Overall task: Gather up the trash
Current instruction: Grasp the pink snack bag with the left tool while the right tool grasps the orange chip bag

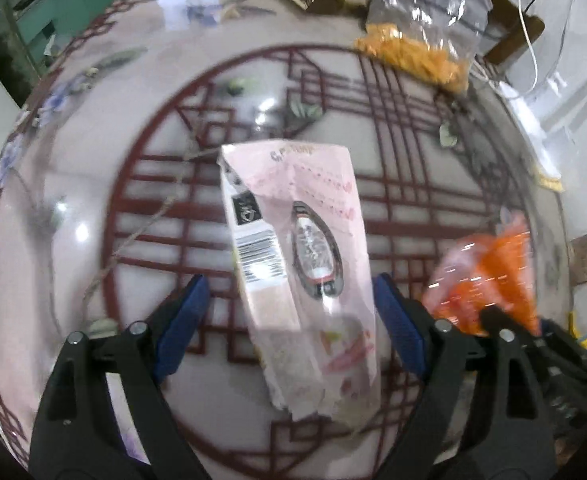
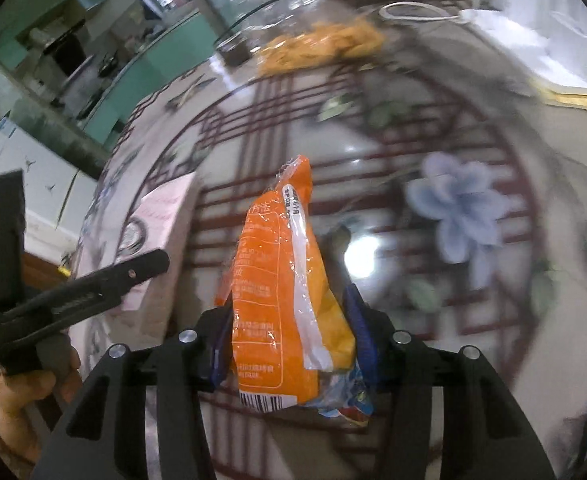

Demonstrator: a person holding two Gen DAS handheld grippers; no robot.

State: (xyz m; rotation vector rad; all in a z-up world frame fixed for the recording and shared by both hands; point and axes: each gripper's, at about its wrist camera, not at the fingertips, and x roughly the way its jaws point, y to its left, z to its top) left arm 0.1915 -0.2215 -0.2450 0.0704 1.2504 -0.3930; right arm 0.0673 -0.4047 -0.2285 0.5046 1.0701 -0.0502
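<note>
The left gripper (image 1: 289, 300) points steeply down at a round tabletop (image 1: 433, 208) printed with a dark red lattice and pale blue flowers. Its jaws stand wide, with a pink paper packet (image 1: 297, 264) between the blue pads; the right pad lies against the packet's edge, the left pad stands clear of it, so nothing is pinched. Whether the packet rests flat on the tabletop cannot be told. The right gripper (image 2: 289, 328) has its jaws closed on an orange plastic wrapper (image 2: 281, 280), which sticks up out of the grip, crumpled, with a white seam strip and a barcode at its lower edge; a bit of blue wrapping (image 2: 353, 400) shows under it. In the left wrist view the same orange wrapper (image 1: 493, 276) appears blurred at the right, just beside the pink packet. At the far edge of the tabletop sits a clear bag of yellow snacks (image 1: 417, 52), with white cables (image 1: 533, 40) beyond it. In the right wrist view a hand (image 2: 21, 396) grips the left gripper's handle
</note>
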